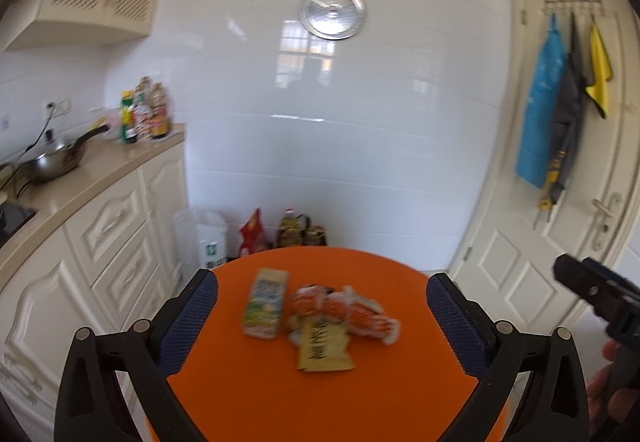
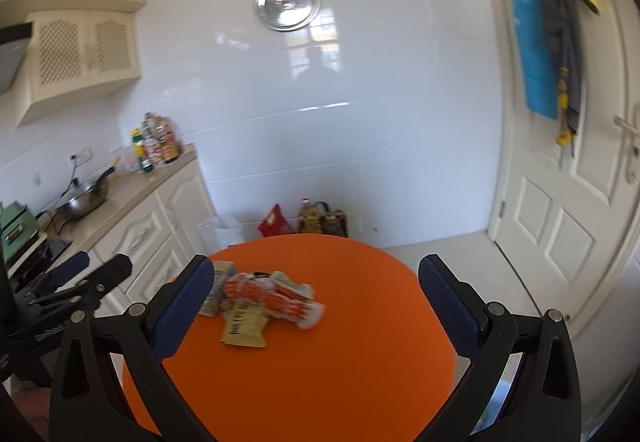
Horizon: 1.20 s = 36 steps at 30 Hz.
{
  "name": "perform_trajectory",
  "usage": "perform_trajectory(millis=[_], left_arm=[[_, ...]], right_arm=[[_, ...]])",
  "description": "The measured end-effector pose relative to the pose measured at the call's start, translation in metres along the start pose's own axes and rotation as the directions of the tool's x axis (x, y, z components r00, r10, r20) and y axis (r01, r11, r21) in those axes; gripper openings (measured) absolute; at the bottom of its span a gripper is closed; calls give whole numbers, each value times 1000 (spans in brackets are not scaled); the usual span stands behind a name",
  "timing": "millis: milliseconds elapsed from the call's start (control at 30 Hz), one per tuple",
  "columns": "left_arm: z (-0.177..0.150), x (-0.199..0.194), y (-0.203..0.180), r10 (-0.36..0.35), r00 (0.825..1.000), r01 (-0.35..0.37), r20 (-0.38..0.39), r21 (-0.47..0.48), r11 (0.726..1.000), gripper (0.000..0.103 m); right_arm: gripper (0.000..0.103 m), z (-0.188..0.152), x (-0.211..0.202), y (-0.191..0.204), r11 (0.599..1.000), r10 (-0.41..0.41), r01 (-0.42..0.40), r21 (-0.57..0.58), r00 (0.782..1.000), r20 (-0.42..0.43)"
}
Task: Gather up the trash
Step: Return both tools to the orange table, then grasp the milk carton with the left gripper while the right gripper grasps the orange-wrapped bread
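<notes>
Three wrappers, a green-and-white packet (image 1: 266, 302), an orange-and-white wrapper (image 1: 348, 312) and a tan sachet (image 1: 323, 349), lie clustered toward the far-left edge of the round orange table (image 1: 320, 402); left gripper (image 1: 322, 306) and right gripper (image 2: 316, 302) hover wide apart, holding nothing.

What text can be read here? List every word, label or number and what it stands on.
None reads clearly.
Tan packet: dark print, blurred.
Green-yellow packet: print blurred.
Orange wrapper: marks blurred.
White bag: green logo, too small.
Bottles: labels too small.
Left gripper: white lettering, illegible.
</notes>
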<state>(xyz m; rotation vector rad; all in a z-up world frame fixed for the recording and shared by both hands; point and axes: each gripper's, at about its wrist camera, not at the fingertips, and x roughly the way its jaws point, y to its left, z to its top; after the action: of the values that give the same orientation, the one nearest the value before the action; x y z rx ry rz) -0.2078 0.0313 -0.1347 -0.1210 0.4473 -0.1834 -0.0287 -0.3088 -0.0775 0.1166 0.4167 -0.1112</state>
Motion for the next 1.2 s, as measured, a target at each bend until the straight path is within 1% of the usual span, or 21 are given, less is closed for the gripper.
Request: perform_trajectory(millis=[100,200,267,400,433,500,700,900,1033,1100,1200], left_arm=[[-7,-6,8,28,999,-29,-14,-11,1000,102],[-4,1,6,40,999,-41,-36,-19,999,102],[-8,3,6,47,997,-48,-56,-25,999,102],[-5,14,10,51,995,-54,-83,-37,998,102],[2,21,10,52,995,-56,-87,-38,998,102],[6,35,11,58,993,-63,-103,-42,997,102],[26,94,17,70,985,-76,-159,-34,997,102],[41,167,20,77,972,-83,-223,-16,996,102],[50,234,19,92,956,-91,-278,16,996,102],[54,265,18,97,946,-93,-310,26,995,102],[60,312,16,111,927,-101,-357,46,994,102]], right_arm=[[103,-5,2,18,999,20,-20,-31,1000,0],[103,-8,11,28,998,33,-34,-49,999,-19],[103,-10,16,33,997,37,-39,-62,999,-28],[103,-12,29,42,995,45,-49,-83,998,-53],[103,-13,32,43,995,45,-50,-91,997,-60],[103,-14,44,49,993,43,-52,-107,996,-81],[103,-25,86,61,988,44,-68,-141,986,-161],[103,-41,141,65,982,60,-105,-158,963,-262],[101,-51,179,62,978,68,-127,-163,944,-322],[95,-56,200,59,977,75,-141,-162,930,-360],[90,-65,229,56,972,88,-170,-164,906,-414]])
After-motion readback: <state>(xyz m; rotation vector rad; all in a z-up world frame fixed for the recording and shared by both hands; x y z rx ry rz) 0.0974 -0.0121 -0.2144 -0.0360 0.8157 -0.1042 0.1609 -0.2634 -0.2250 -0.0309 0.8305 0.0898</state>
